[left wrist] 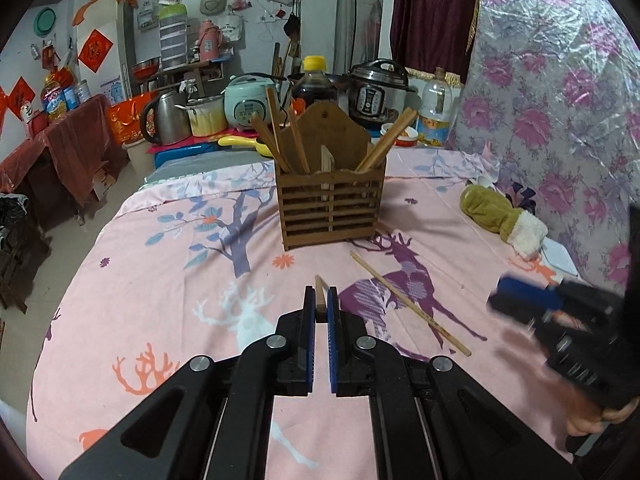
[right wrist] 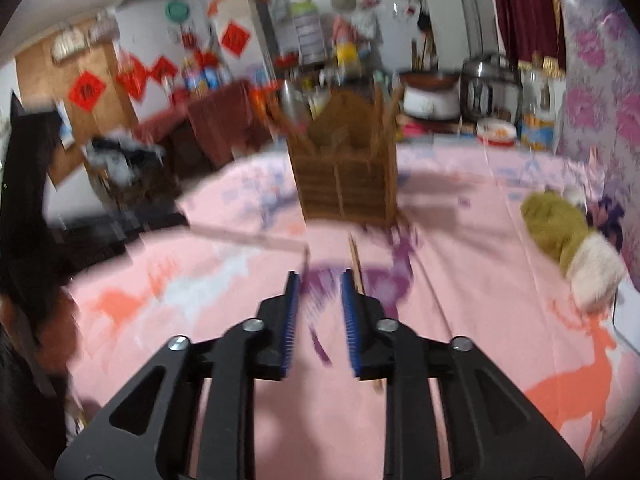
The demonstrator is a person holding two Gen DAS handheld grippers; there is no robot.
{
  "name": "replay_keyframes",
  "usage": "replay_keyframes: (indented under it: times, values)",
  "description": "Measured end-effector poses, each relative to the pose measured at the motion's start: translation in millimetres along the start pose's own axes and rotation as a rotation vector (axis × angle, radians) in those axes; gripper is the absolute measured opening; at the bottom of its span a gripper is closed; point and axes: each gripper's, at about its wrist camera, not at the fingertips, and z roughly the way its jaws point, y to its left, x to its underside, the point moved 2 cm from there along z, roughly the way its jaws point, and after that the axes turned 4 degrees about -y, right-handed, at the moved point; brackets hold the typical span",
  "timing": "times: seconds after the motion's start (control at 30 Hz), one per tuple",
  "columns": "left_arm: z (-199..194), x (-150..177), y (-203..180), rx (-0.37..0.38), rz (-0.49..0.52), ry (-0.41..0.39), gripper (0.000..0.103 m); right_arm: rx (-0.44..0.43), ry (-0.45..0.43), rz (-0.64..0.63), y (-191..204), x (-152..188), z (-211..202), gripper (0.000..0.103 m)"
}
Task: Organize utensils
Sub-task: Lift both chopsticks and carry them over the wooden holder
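One wooden holder point(left wrist: 330, 204) is seen on the bed point(left wrist: 160, 280), with roughly six chopsticks point(left wrist: 276, 136) counted inside. One chopstick point(left wrist: 408, 302) lies loose, another point(left wrist: 320, 294) is gripped. One mitten point(left wrist: 500, 218).

A slatted wooden holder point(left wrist: 330, 204) stands on matt printed cloth point(left wrist: 168, 280); the loose chopstick point(left wrist: 408, 302) is pale wood.

- Pink bedsheet point(left wrist: 168, 264) printed with deer and trees.
- Olive-green plush mitten with white fleece cuff point(left wrist: 502, 216), lying at right.
- Black-and-silver electric pressure cooker point(left wrist: 376, 90) behind.
- Pale-green rice cooker point(left wrist: 245, 105).
- Steel kettle point(left wrist: 166, 117).
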Motion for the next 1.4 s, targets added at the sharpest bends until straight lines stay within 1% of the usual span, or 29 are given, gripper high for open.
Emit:
replay_keyframes:
  times: [0.07, 0.2, 0.4, 0.43, 0.47, 0.5, 0.53, 0.6, 0.7, 0.77, 0.87, 1.03, 1.17, 1.4]
  values:
    - [2, 1, 0, -0.002, 0.001, 0.004, 0.006, 0.029, 0.057, -0.002, -12, 19, 10, 0.028]
    - [1, -1, 2, 0.000, -0.008, 0.002, 0.006, 0.046, 0.174, 0.039, -33, 42, 29, 0.031]
    - [0, -2, 2, 0.000, -0.007, -0.003, 0.006, 0.098, 0.275, -0.017, -30, 63, 50, 0.031]
    - [0, -2, 2, 0.000, -0.007, -0.001, 0.006, 0.102, 0.281, -0.018, -30, 64, 51, 0.028]
    - [1, -1, 3, 0.000, -0.009, 0.002, 0.006, 0.105, 0.273, -0.011, -31, 63, 50, 0.011]
    - [2, -1, 3, 0.001, -0.011, 0.004, 0.006, 0.098, 0.278, 0.001, -33, 64, 50, 0.007]
    - [3, 0, 4, 0.001, -0.012, 0.006, 0.006, 0.095, 0.275, 0.008, -34, 64, 50, 0.006]
    - [4, 0, 6, 0.002, -0.017, 0.009, 0.006, 0.119, 0.241, 0.004, -33, 62, 43, 0.006]
    - [3, -2, 7, -0.002, -0.018, 0.011, 0.006, 0.115, 0.147, -0.005, -25, 48, 23, 0.006]
    - [1, -6, 6, -0.008, -0.011, 0.009, 0.006, 0.099, 0.075, -0.002, -19, 34, 6, 0.006]
    - [-5, -15, 1, -0.012, 0.005, -0.003, 0.006, 0.102, -0.002, -0.009, -12, 11, -15, 0.006]
    - [-18, -34, -10, 0.010, 0.024, -0.030, 0.006, 0.098, -0.094, -0.017, -2, -26, -39, 0.006]
    - [-24, -43, -21, 0.015, 0.045, -0.048, 0.006, 0.087, -0.136, -0.023, 6, -46, -49, 0.006]
    - [-16, -63, -30, 0.046, 0.066, -0.033, 0.006, 0.080, -0.136, -0.038, 15, -71, -39, 0.006]
